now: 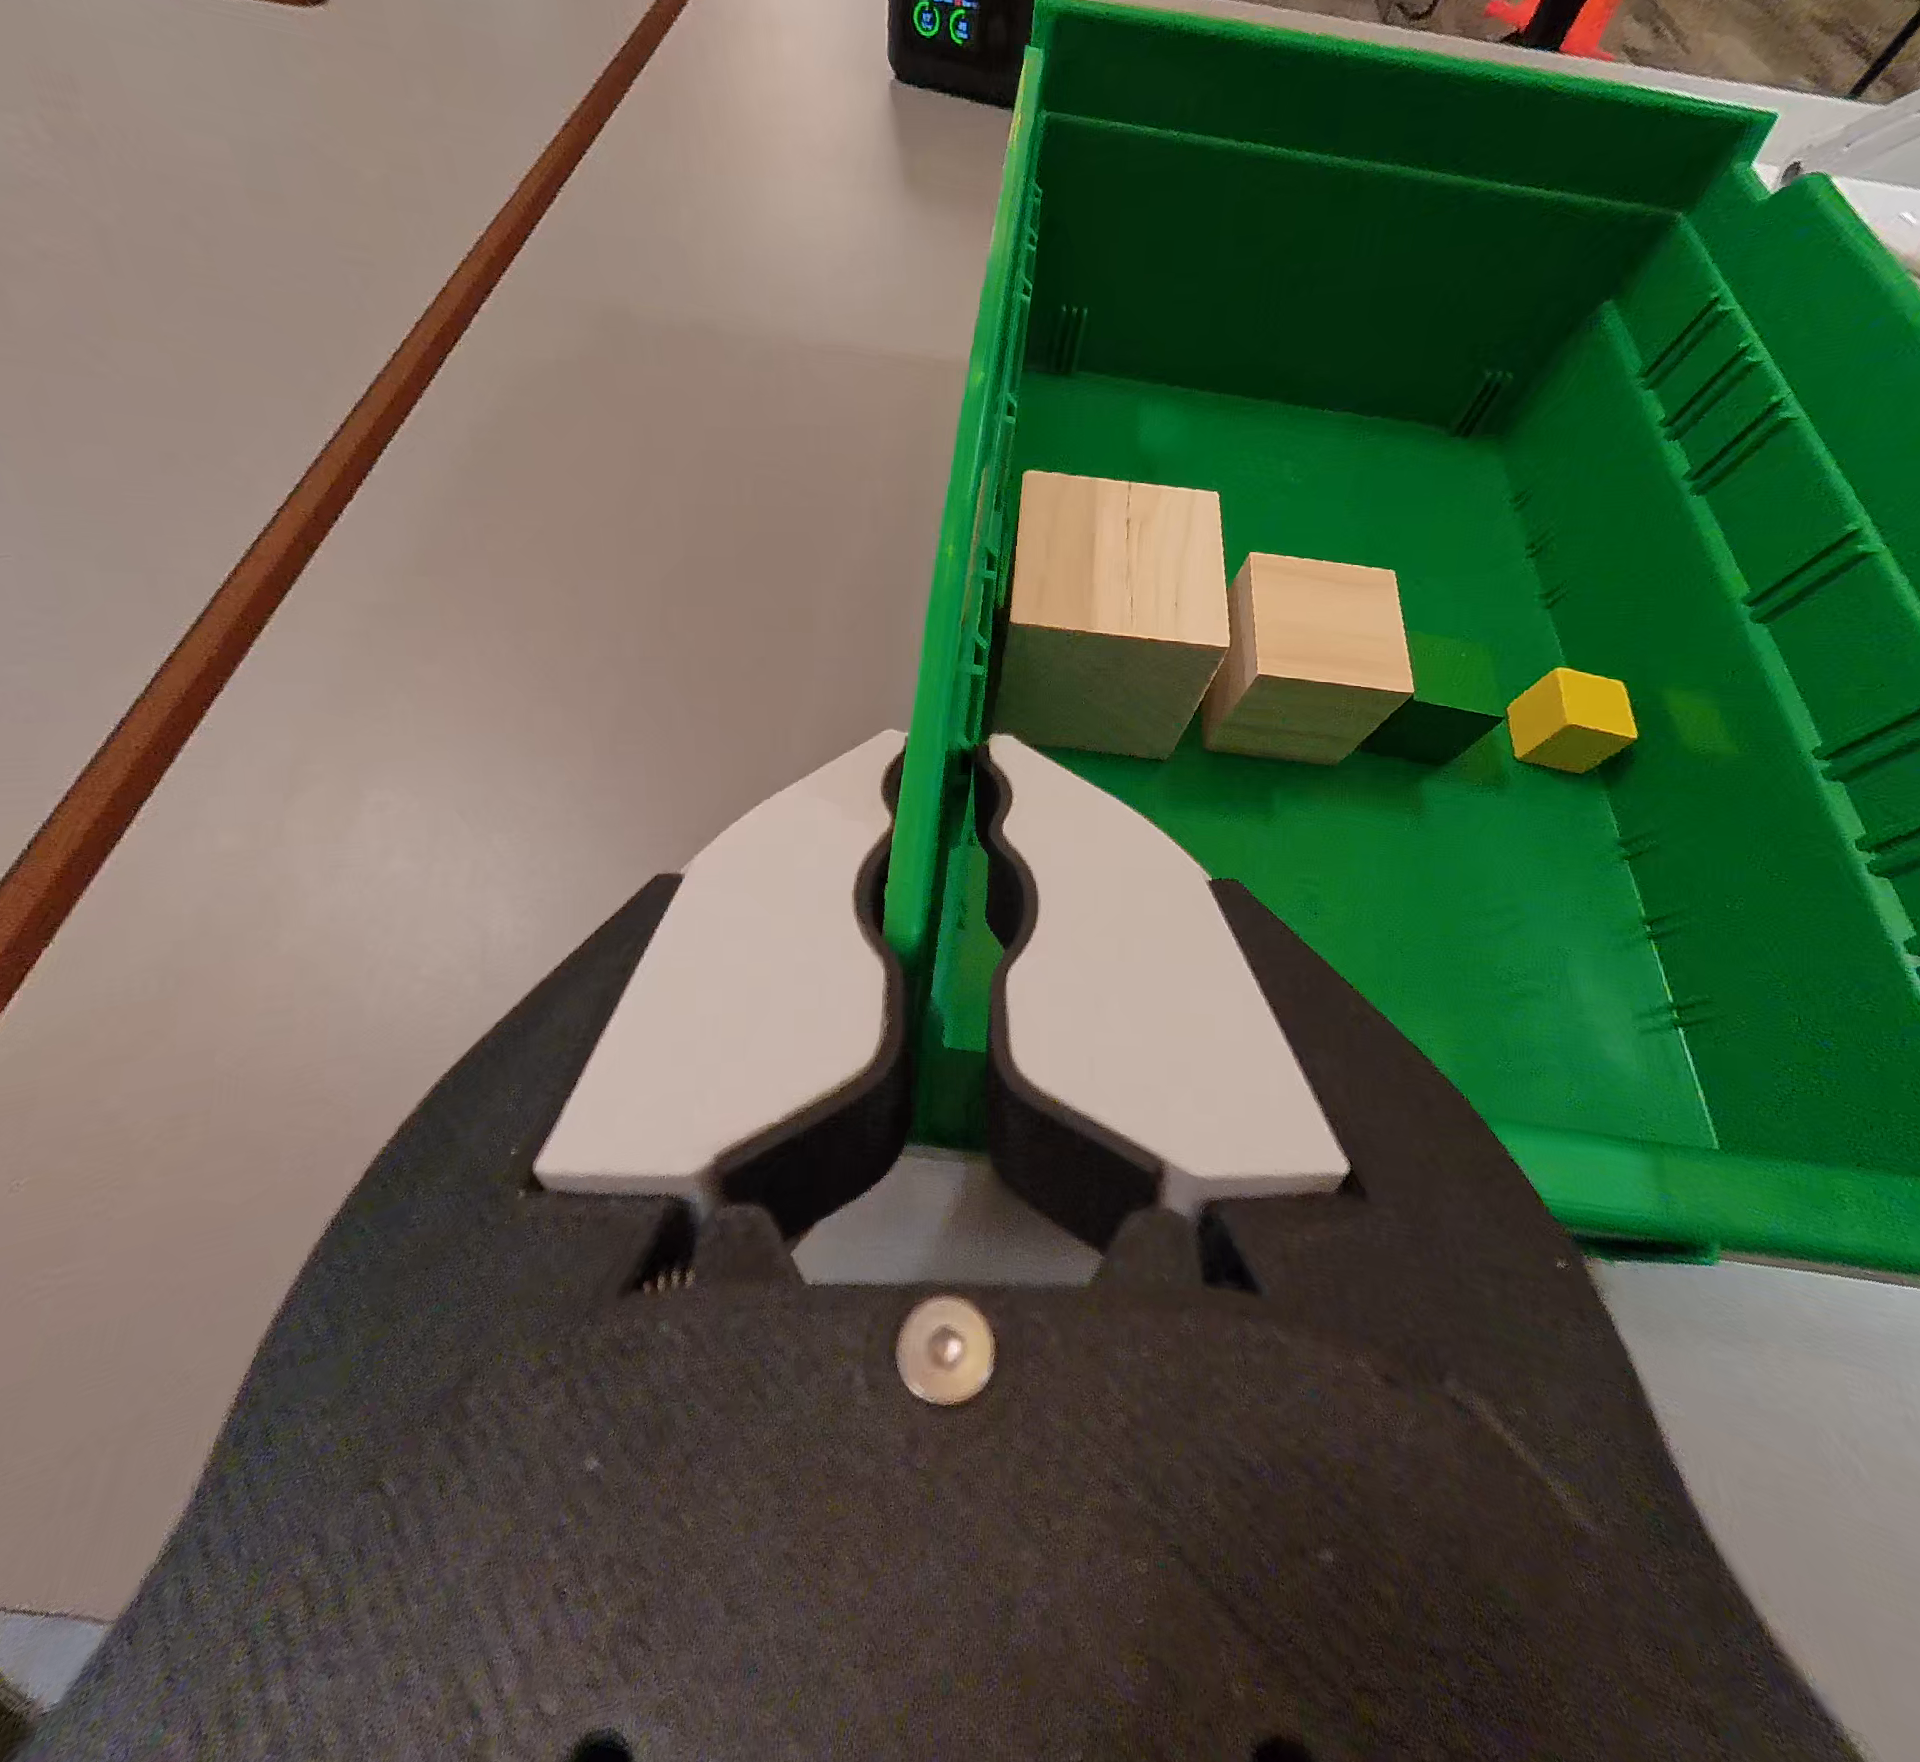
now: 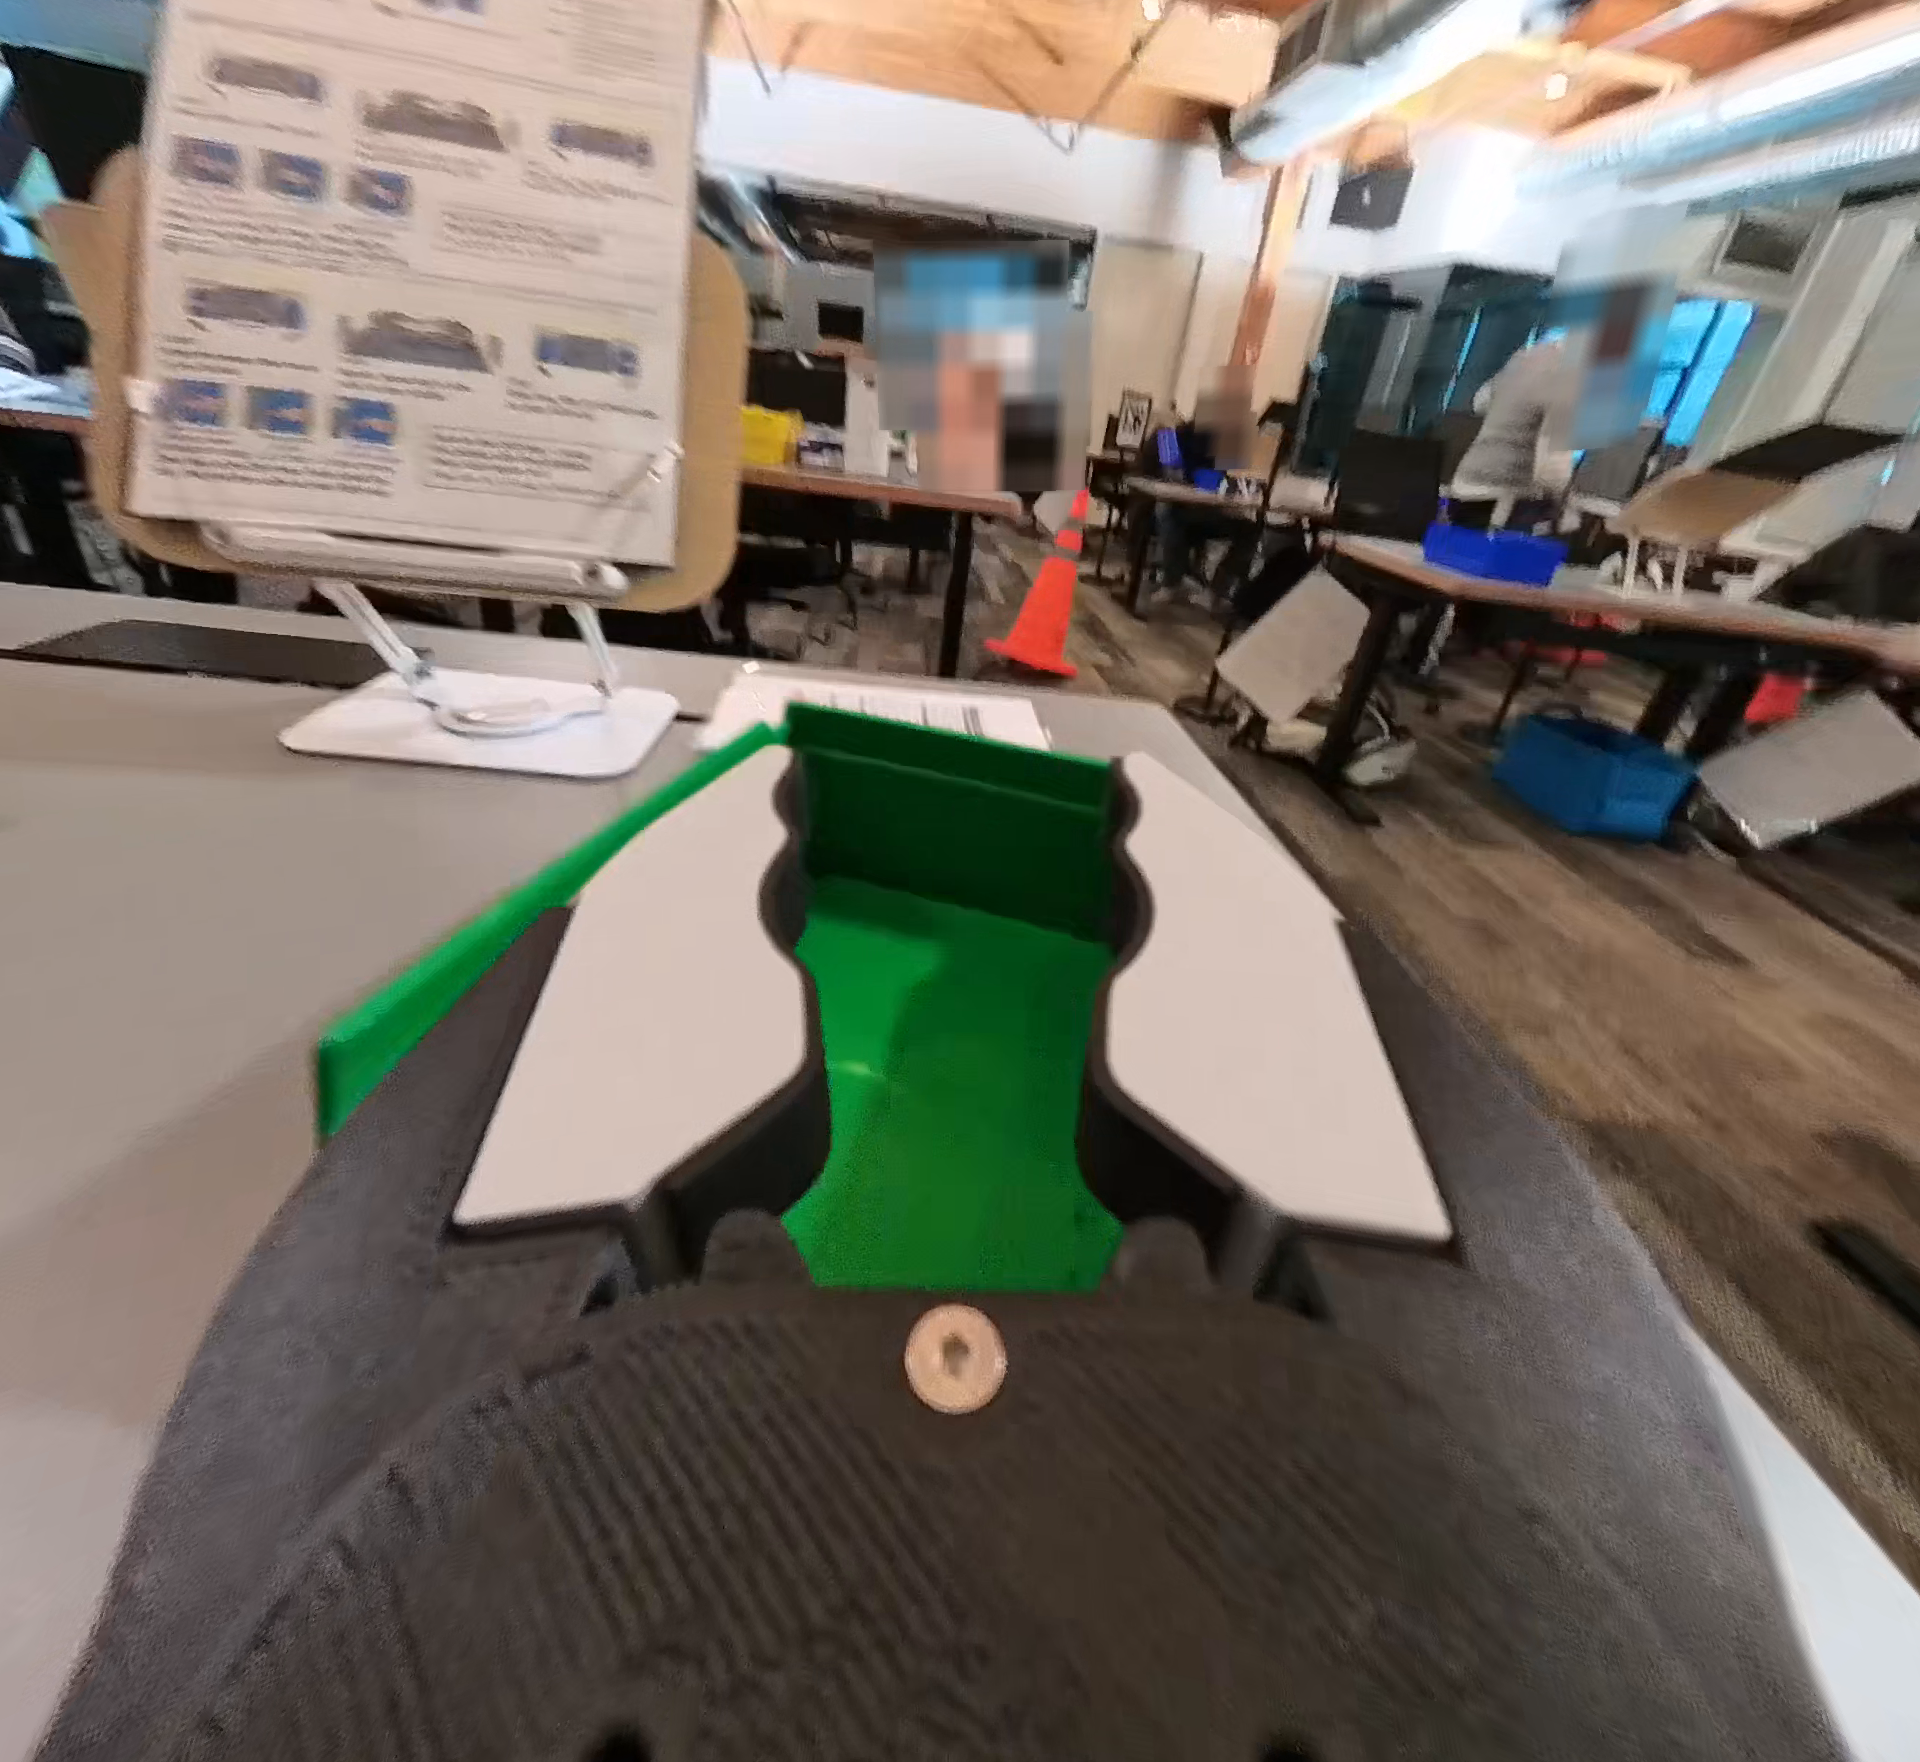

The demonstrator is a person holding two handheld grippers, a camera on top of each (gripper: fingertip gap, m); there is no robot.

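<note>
The left gripper (image 1: 940,767), black-bodied with pale grey finger pads, has its jaws nearly closed on the left side wall of a green plastic bin (image 1: 1351,185); one finger sits outside the wall and the other inside, and the rim is pinched between them. The bin rests on a light grey table (image 1: 571,517) with a brown edge band.

On the bin's floor stands a row of blocks: a large pale wooden block (image 1: 1117,611) against the left wall, a smaller pale wooden block (image 1: 1314,658) just beside it, a dark green cube (image 1: 1439,710) touching that one, and a small yellow cube (image 1: 1571,720) near it but apart. Beyond the bin's far corner sits a small black device with a lit screen (image 1: 951,19).

The right gripper (image 2: 951,782) hangs over the same green bin (image 2: 945,1089) with its jaws spread wide and nothing between them; only the bin's floor and far wall show in the gap. In that blurred view, a printed sheet on a white stand (image 2: 426,195) stands on the table behind, and an orange traffic cone (image 2: 1044,606) is on the floor farther off.
</note>
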